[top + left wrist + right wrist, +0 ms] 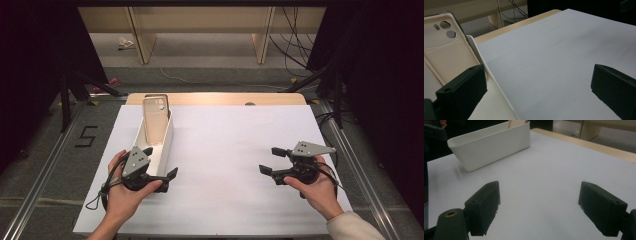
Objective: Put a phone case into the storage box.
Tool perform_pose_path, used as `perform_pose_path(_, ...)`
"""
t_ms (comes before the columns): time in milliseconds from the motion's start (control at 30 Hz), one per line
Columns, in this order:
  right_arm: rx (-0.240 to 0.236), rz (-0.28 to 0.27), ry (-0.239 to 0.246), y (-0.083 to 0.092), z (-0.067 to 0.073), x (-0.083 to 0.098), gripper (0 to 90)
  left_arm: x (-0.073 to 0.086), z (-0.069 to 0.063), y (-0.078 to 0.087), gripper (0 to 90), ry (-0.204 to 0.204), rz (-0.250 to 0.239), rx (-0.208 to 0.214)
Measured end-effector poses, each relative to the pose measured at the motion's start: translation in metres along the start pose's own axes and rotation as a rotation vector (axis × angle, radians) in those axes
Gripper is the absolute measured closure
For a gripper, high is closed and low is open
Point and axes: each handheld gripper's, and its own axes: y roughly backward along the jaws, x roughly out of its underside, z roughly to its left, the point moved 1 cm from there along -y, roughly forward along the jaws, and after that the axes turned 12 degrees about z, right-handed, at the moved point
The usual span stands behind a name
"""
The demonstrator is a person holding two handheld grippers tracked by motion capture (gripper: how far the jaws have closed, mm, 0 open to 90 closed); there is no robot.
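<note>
A long, narrow white bin (161, 145) with rounded corners and smooth, slightly flared walls stands upright on the white tabletop (225, 150), its near end right at the left tongs (161, 162) — one jaw over its inside, the other outside past its right wall. It lies well apart from the right tongs (273, 160), off to their left. Inside it a beige phone case (155, 120) leans lengthwise, tilted up against the far end, its top edge poking above the rim — camera cut-outs at the upper end, inner face toward the left tongs.
</note>
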Motion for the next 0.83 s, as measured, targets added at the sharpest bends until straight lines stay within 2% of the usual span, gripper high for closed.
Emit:
perform_pose_path(367,-0.003,0.001,0.001,0.000,0.000,0.000,18.6,0.011,-0.001,0.001,0.0,0.000,0.003,-0.009)
perform_pose_path(833,-0.003,-0.002,-0.005,-0.001,0.000,0.001,18.8,0.011,0.004,0.003,0.0,0.010,-0.009,-0.034)
